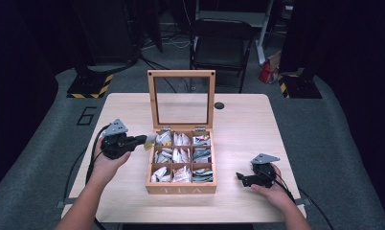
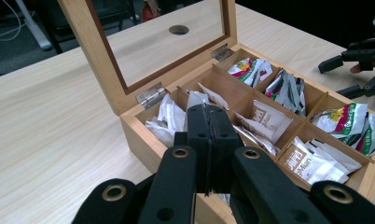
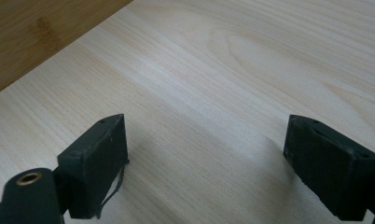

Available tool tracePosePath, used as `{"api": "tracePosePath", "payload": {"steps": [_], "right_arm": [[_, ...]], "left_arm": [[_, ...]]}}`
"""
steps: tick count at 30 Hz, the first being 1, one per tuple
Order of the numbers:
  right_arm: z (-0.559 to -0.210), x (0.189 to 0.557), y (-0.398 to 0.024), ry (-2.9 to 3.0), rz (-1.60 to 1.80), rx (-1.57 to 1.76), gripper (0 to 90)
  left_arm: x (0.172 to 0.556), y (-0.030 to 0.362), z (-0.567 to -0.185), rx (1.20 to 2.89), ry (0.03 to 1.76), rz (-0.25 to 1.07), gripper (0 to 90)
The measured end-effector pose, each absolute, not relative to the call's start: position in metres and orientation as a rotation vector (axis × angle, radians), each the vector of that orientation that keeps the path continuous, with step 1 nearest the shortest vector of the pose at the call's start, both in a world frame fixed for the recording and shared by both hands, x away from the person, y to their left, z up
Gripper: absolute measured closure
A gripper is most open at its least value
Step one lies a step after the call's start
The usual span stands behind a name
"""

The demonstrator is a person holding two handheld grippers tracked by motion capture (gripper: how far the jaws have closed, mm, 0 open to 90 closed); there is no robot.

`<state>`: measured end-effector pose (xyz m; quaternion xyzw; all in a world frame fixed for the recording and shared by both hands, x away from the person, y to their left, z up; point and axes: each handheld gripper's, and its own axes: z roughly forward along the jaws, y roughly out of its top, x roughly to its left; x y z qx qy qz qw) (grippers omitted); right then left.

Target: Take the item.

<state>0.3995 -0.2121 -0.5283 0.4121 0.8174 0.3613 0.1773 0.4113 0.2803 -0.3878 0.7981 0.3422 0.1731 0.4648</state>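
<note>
An open wooden tea box (image 1: pixel 181 188) stands mid-table, its glass lid (image 1: pixel 181 74) upright; its compartments hold several tea sachets (image 2: pixel 267 121). My left gripper (image 1: pixel 143 140) hovers at the box's left rear corner, jaws pressed together (image 2: pixel 208 121). A pale sachet (image 1: pixel 151 140) sticks out at its tip; in the left gripper view the jaws hide most of it. My right gripper (image 1: pixel 243 178) rests low over bare table to the right of the box, with its jaws wide apart (image 3: pixel 206 154) and nothing between them. It also appears far off in the left gripper view (image 2: pixel 344 74).
A round cable hole (image 1: pixel 219 105) lies in the tabletop behind the box. A black chair (image 1: pixel 221 43) and a red bag (image 1: pixel 267 72) stand beyond the far table edge. Bare wood (image 1: pixel 123 191) lies left, right and in front of the box.
</note>
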Motion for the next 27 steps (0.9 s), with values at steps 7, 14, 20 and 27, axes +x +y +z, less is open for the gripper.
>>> {"api": "tracePosePath", "payload": {"steps": [7,14,20,27], "right_arm": [[-0.528,0.400,-0.212,2.313,1.022,1.165,12.9],[-0.528,0.400,-0.212,2.313,1.022,1.165,12.9],[-0.528,0.400,-0.212,2.313,1.022,1.165,12.9],[-0.528,0.400,-0.212,2.313,1.022,1.165,12.9]], "left_arm": [[0.410,0.285,-0.381,1.954,0.844,0.445,89.4],[0.409,0.291,-0.374,1.949,0.856,0.462,89.4],[0.407,0.297,-0.366,1.931,0.871,0.482,89.4],[0.405,0.306,-0.360,1.927,0.883,0.499,89.4]]}}
